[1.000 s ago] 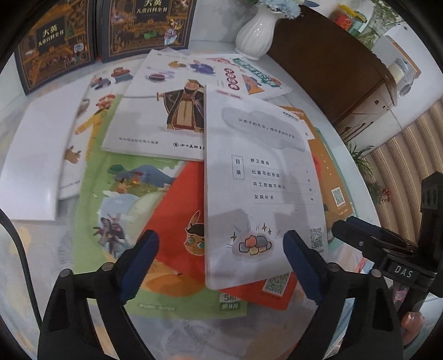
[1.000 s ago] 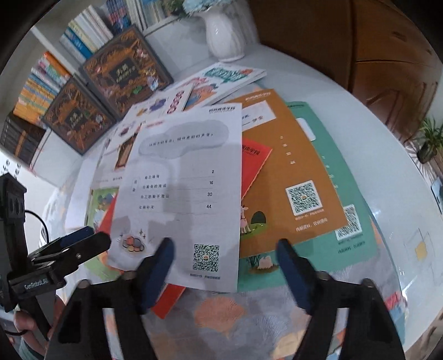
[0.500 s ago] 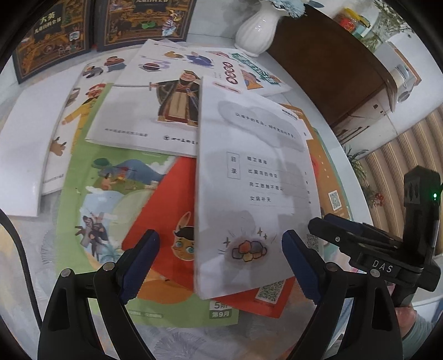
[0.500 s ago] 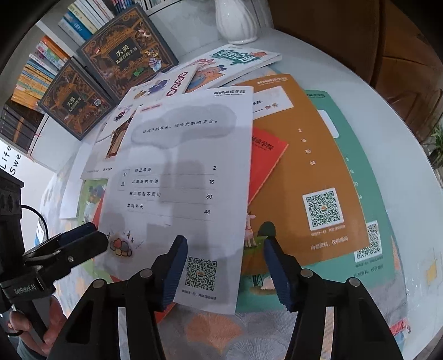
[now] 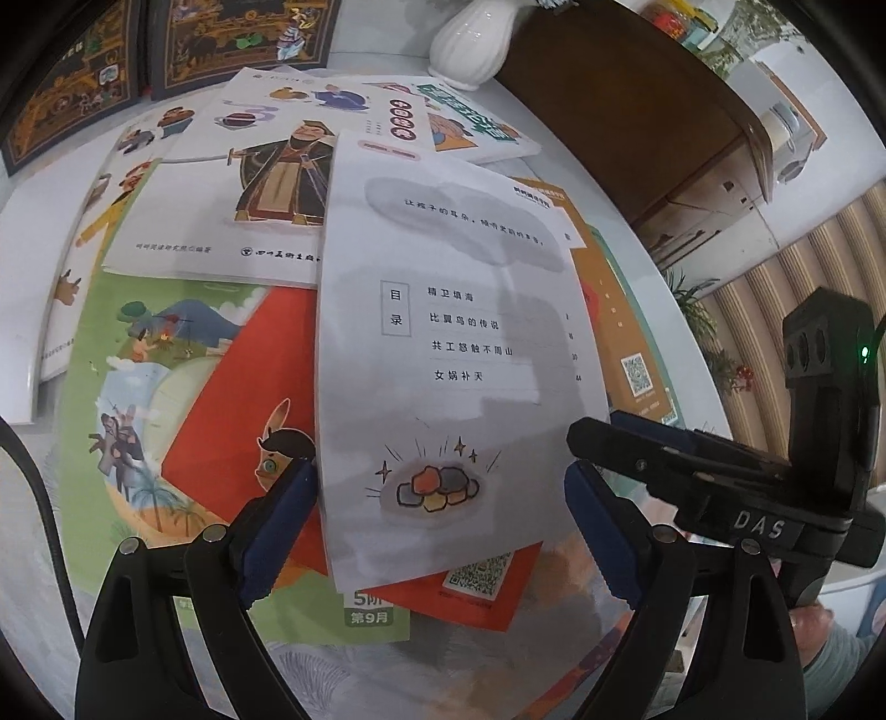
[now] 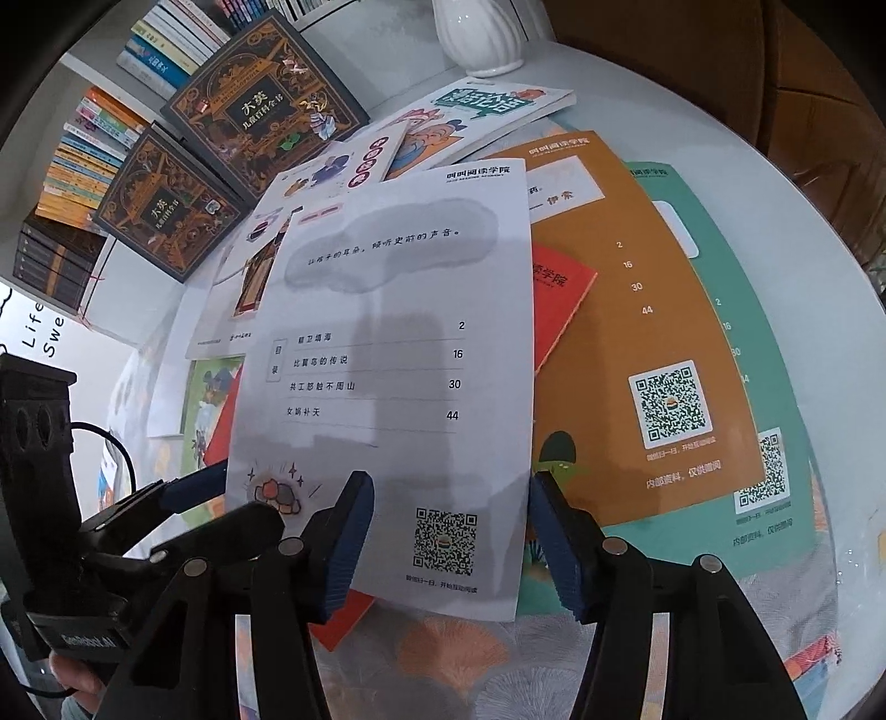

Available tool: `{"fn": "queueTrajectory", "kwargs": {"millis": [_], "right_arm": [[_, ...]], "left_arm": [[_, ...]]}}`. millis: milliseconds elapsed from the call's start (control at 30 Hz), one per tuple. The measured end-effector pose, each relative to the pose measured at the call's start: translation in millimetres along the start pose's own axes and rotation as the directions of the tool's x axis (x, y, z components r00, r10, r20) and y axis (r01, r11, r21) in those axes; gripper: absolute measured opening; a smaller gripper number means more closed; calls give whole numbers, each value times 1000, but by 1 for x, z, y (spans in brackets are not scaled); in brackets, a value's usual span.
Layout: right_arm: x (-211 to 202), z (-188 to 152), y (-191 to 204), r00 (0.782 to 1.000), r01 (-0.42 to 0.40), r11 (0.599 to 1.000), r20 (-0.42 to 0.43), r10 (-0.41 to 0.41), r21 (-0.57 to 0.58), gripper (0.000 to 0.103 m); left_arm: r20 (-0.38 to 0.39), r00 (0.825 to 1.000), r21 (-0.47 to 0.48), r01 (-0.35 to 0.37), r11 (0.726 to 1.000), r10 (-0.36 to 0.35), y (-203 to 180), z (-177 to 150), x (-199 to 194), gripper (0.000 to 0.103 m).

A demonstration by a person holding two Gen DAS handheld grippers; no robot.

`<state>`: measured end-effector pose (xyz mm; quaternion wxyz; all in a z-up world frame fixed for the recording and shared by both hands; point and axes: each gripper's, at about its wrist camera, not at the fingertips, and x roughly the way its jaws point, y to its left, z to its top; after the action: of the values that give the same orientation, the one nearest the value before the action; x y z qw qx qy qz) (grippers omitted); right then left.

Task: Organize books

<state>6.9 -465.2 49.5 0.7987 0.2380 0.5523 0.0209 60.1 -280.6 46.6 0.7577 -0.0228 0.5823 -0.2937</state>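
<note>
A white booklet (image 5: 454,343) (image 6: 387,332) with a printed contents list lies on top of a heap of thin books. Under it are a red book (image 5: 232,421), a green one (image 5: 138,387), an orange one (image 6: 637,332) and a teal one (image 6: 775,360). My left gripper (image 5: 437,531) hovers open over the booklet's near end, its blue pads about level with the booklet's two side edges. My right gripper (image 6: 451,545) is open, narrower, over the booklet's near right corner with the QR code. Neither gripper's pads press on anything. Each gripper shows at the side of the other's view.
Two dark encyclopedia volumes (image 6: 266,105) lean against a bookshelf (image 6: 83,155) at the back. A white vase (image 5: 476,39) stands behind the heap, beside a brown wooden cabinet (image 5: 637,111). The round white table (image 6: 747,166) curves off to the right.
Both grippers have come in closer over the white booklet's near end. The right gripper's jaws have narrowed. The books have not moved.
</note>
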Motion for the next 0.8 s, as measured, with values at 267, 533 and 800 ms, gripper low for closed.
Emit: {"fn": "queueTrajectory", "kwargs": {"millis": [267, 533, 800], "right_arm": [[-23, 5, 6, 996, -82, 996, 21, 82, -24, 58], [-34, 14, 24, 991, -124, 990, 44, 127, -74, 60], [-14, 14, -1, 992, -129, 992, -1, 129, 10, 60]], "left_arm": [[0, 1000, -11, 16, 1000, -16, -1, -3, 1, 91], [67, 991, -133, 126, 983, -118, 21, -6, -9, 96], [130, 988, -202, 110, 973, -84, 47, -17, -38, 96]]}}
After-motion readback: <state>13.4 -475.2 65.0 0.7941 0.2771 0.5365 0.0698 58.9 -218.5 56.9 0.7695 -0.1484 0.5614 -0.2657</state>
